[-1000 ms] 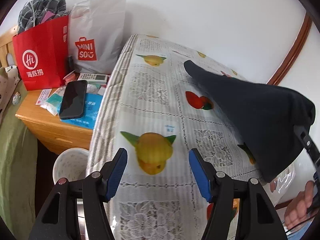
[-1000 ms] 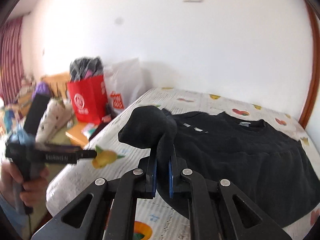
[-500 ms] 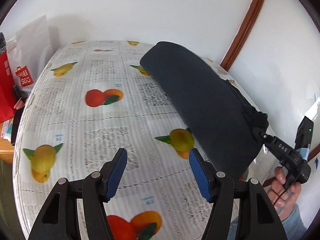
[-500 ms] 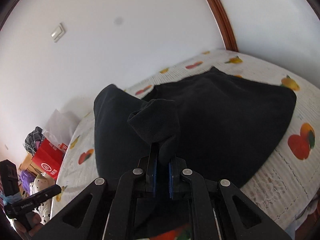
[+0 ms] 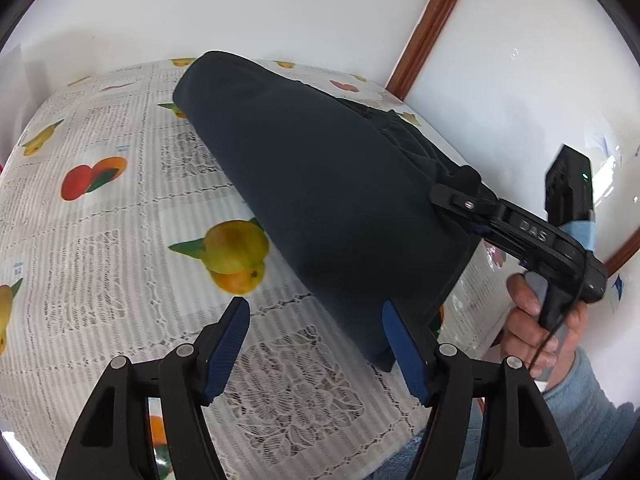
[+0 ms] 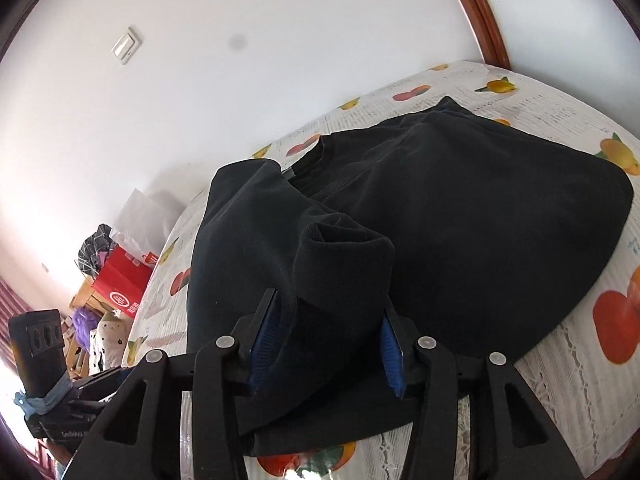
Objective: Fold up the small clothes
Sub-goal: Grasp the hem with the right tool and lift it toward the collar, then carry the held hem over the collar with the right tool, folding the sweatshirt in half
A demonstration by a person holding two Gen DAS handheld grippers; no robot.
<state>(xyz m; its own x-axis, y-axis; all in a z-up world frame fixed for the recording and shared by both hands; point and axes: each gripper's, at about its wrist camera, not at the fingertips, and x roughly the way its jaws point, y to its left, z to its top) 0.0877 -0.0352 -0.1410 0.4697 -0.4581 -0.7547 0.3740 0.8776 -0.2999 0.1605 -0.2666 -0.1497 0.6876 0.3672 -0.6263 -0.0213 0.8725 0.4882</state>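
- The black sweatshirt [image 6: 460, 216] lies on the worktop's fruit-print lace cloth [image 5: 120, 240], body spread flat with the collar toward the wall.
- One side, sleeve and all, is already folded in over the chest; its cuff [image 6: 344, 256] sits bunched at the near edge.
- The right gripper [image 6: 328, 340] has its jaws spread either side of that cuff, blue pads apart, not pinching it.
- The left gripper [image 5: 320, 344] hangs spread too, holding nothing, just beside the hem [image 5: 376, 344].
- By my reckoning the first fold is laid; the other side and the crosswise fold are left.
- Red bag [image 6: 120, 284] sits well apart, beyond the worktop.
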